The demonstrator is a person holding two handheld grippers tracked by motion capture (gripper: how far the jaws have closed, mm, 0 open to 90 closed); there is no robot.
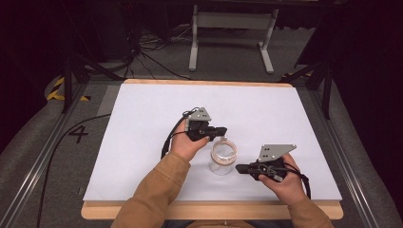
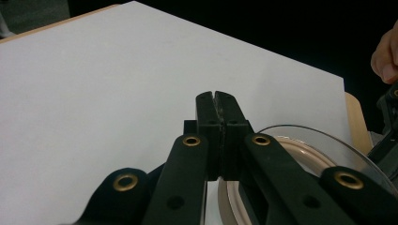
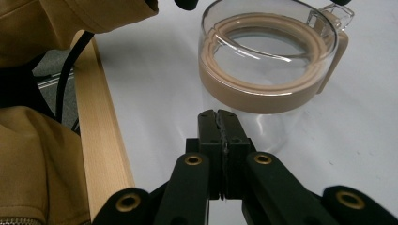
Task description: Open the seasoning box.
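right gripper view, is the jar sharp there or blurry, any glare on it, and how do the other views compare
Right gripper view: the jar is fairly sharp, with thin white glints on its glass rim, and a soft shadow lies on the sheet below it. Left gripper view: the jar rim is soft and close, the background black. High view: even light on the sheet, dark surroundings, jar small.

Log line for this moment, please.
left gripper: shut, over jar rim | right gripper: shut, beside jar | jar: upright on table
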